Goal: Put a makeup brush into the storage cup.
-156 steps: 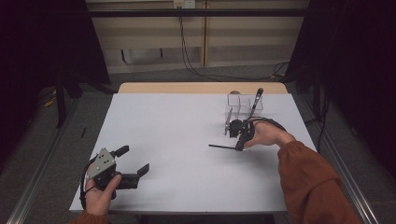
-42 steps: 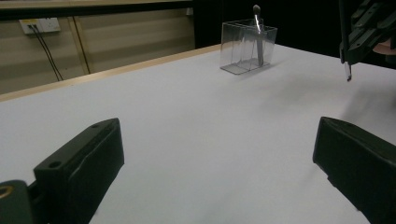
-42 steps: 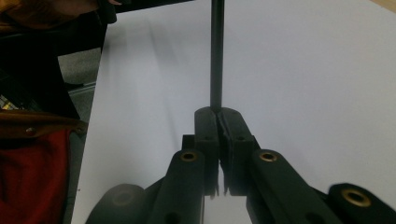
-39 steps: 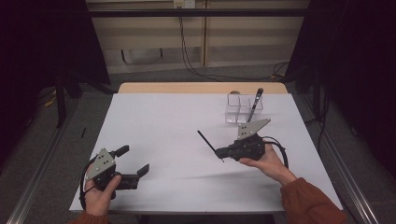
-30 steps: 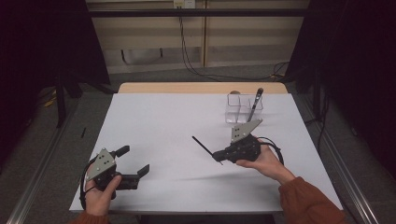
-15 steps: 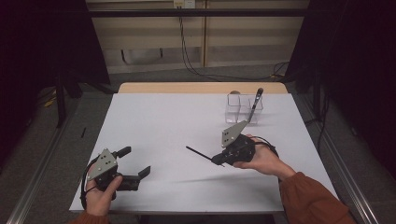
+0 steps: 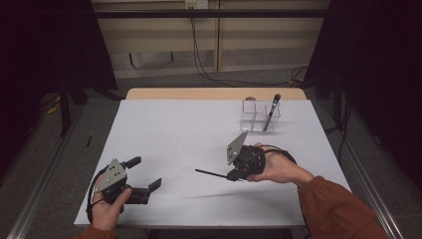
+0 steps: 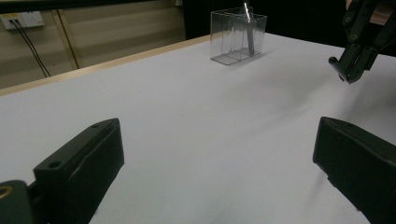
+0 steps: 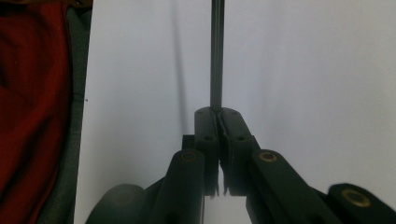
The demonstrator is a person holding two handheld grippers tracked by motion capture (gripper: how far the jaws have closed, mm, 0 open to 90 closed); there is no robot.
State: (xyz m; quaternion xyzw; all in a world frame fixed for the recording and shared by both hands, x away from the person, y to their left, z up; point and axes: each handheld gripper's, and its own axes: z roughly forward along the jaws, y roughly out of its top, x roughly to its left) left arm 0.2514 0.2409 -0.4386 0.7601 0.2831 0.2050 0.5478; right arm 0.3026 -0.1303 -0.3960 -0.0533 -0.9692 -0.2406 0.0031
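Observation:
My right gripper [image 7: 233, 175] is shut on a thin black pen [image 7: 211, 174], which sticks out to the left just above the white table [image 7: 179, 129]. In the right gripper view the jaws [image 9: 218, 114] pinch the pen [image 9: 216, 51] at its end. My left gripper [image 7: 145, 172] rests open near the front left edge with nothing between its jaws [image 8: 217, 140]. A clear container [image 7: 254, 117] stands at the back right with another dark pen [image 7: 271, 112] leaning in it. From the left gripper view, the right gripper [image 8: 352, 65] hangs at the far right.
The container [image 8: 237, 35] with its pen [image 8: 249, 30] stands far across the table from the left gripper. An orange-red sleeve [image 9: 32, 116] lies along the table's edge. Dark floor and cables surround the table.
The right hand has carried the pen from beside the container toward the near middle of the table and lowered it, the pen swinging to point left. The left gripper stayed put.

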